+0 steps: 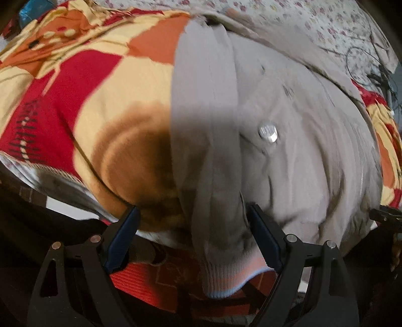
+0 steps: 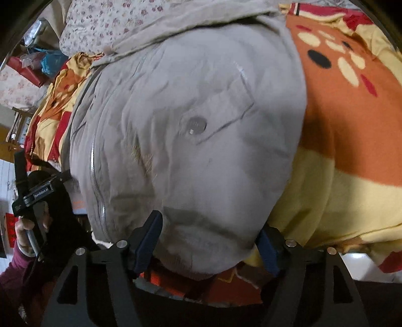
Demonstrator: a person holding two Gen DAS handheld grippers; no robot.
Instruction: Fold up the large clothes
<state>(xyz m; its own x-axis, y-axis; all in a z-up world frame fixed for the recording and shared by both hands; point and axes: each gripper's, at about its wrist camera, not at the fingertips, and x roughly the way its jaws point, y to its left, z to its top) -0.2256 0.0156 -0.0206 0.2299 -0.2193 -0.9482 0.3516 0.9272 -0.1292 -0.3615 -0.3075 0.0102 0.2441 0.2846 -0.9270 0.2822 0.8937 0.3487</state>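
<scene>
A large grey jacket [image 1: 289, 156] with a silver snap button [image 1: 267, 134] lies on a bed covered by a red, orange and yellow blanket [image 1: 100, 105]. Its ribbed sleeve cuff [image 1: 226, 276] hangs over the bed's front edge between the fingers of my left gripper [image 1: 196, 226], which is open around it. In the right wrist view the jacket [image 2: 191, 151] shows a pocket, a snap [image 2: 197, 125] and a zipper [image 2: 96, 181]. My right gripper [image 2: 211, 231] is open, its fingers on either side of the jacket's bottom hem at the bed edge.
A floral sheet [image 1: 289, 22] covers the far part of the bed, with dark cables [image 1: 371, 68] on it. A red patterned mat [image 1: 155, 284] lies on the floor below. The left gripper and the gloved hand [image 2: 37, 201] holding it show at the left in the right wrist view.
</scene>
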